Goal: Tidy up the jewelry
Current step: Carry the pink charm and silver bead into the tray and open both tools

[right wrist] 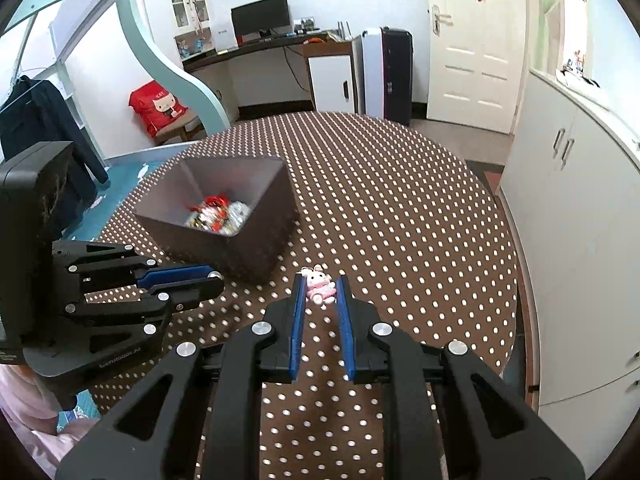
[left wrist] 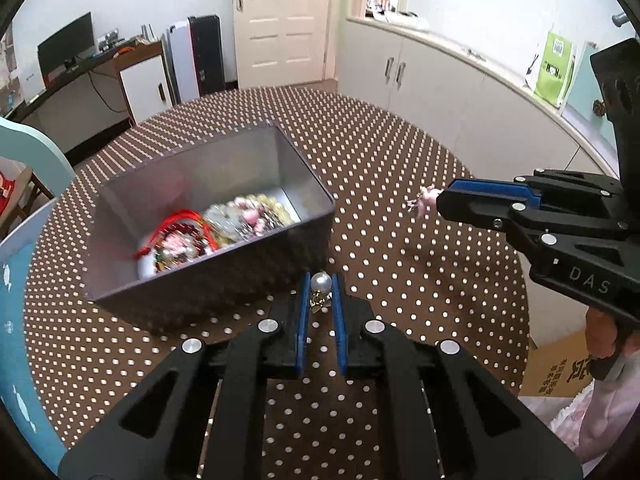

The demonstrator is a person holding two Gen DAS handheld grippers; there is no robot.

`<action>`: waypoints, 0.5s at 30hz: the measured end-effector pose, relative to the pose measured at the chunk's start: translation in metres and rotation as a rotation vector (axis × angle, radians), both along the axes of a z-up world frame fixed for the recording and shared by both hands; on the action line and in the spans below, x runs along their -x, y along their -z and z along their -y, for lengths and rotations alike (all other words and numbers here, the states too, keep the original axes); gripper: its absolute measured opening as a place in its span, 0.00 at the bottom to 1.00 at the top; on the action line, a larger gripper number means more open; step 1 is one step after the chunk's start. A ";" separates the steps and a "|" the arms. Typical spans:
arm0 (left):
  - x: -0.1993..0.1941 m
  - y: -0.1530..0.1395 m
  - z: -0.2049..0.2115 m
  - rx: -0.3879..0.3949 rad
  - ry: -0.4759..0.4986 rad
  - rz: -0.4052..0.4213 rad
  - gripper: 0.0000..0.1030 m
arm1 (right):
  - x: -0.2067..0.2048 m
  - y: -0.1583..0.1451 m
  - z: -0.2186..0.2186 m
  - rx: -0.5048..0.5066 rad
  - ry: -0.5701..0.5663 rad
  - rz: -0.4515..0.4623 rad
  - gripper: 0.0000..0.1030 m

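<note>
A grey open box (left wrist: pixel 312 184) (right wrist: pixel 256 252) stands on the dotted round table and holds several beaded bracelets and red cords (left wrist: pixel 208 232) (right wrist: pixel 216 216). My left gripper (left wrist: pixel 321 284) is shut on a white pearl piece with a small gold fitting (left wrist: pixel 321 283), held just above the table in front of the box's near wall. My right gripper (right wrist: pixel 320 284) is shut on a small pink bunny charm (right wrist: pixel 319 285), to the right of the box. In the left wrist view the right gripper (left wrist: pixel 440 202) shows from the side with the charm (left wrist: pixel 425 200) poking out of its tips.
The brown tablecloth with white dots (left wrist: pixel 400 152) (right wrist: pixel 400 200) covers the round table. White cabinets (left wrist: pixel 420 76) (right wrist: pixel 568 208) run along the right. A blue chair back (left wrist: pixel 24 240) stands at the table's left edge. A cardboard box (left wrist: pixel 560 364) sits low at right.
</note>
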State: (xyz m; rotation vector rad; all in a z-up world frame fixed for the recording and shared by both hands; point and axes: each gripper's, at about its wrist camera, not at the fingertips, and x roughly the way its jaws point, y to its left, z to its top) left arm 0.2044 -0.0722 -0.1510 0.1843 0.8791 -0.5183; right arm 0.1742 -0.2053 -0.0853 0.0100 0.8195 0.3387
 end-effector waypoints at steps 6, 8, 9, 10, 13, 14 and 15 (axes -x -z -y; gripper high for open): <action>0.008 -0.028 -0.018 0.042 -0.031 0.062 0.10 | -0.003 -0.019 -0.016 0.001 -0.032 0.049 0.14; 0.008 -0.036 -0.025 0.054 -0.050 0.080 0.10 | -0.005 -0.025 -0.024 0.003 -0.047 0.065 0.14; 0.007 -0.040 -0.028 0.056 -0.062 0.089 0.10 | -0.005 -0.027 -0.026 0.002 -0.054 0.070 0.14; 0.005 -0.043 -0.032 0.059 -0.071 0.095 0.10 | -0.007 -0.029 -0.030 0.002 -0.062 0.075 0.14; -0.001 -0.052 -0.042 0.077 -0.096 0.105 0.10 | -0.013 -0.034 -0.041 0.005 -0.086 0.092 0.14; -0.004 -0.054 -0.046 0.081 -0.107 0.109 0.10 | -0.016 -0.035 -0.044 0.003 -0.092 0.095 0.14; -0.008 -0.056 -0.049 0.087 -0.114 0.112 0.10 | -0.020 -0.036 -0.048 0.005 -0.101 0.096 0.14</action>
